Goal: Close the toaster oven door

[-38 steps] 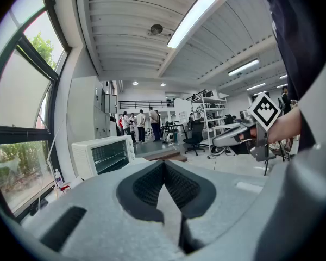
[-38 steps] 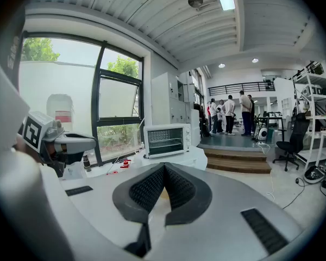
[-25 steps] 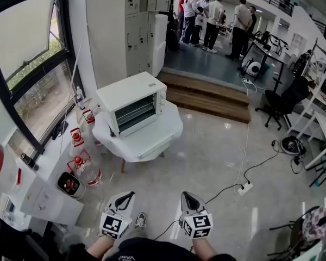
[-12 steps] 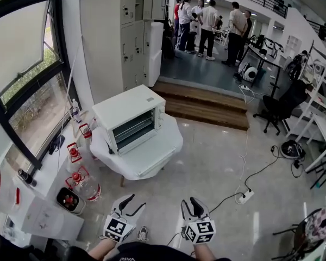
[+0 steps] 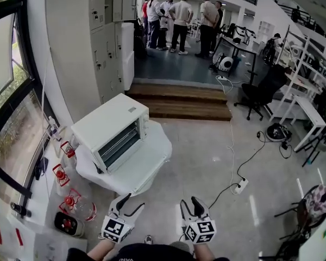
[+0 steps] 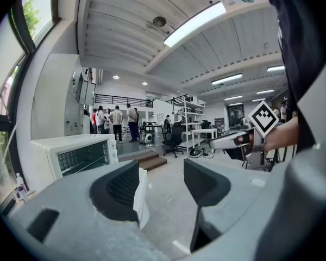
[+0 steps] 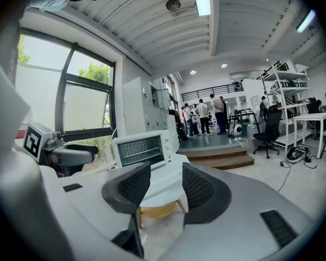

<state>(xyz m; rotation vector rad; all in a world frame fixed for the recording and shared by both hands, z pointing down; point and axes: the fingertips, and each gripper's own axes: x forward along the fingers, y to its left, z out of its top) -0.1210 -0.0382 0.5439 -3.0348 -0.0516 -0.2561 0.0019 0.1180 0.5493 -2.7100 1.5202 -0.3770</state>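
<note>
The white toaster oven stands on a white-draped table, a good step ahead and to the left. Its dark front window with racks faces me; from here I cannot tell whether the door is open. My left gripper and right gripper hover side by side at the bottom, over the floor and short of the table. The jaws of both have just been opening; they stand open with nothing between them. The left gripper view shows the oven beyond the left gripper; the right gripper view shows the oven over the right gripper.
Red-capped glass vessels stand along the window sill at left. Grey lockers rise behind the oven. Wooden steps lead up to a group of people. A power strip with cables lies on the floor; an office chair stands at right.
Both grippers went from shut to open. The head view has swung, so the oven and table now sit further left and lower, and the grippers show a little further forward.
</note>
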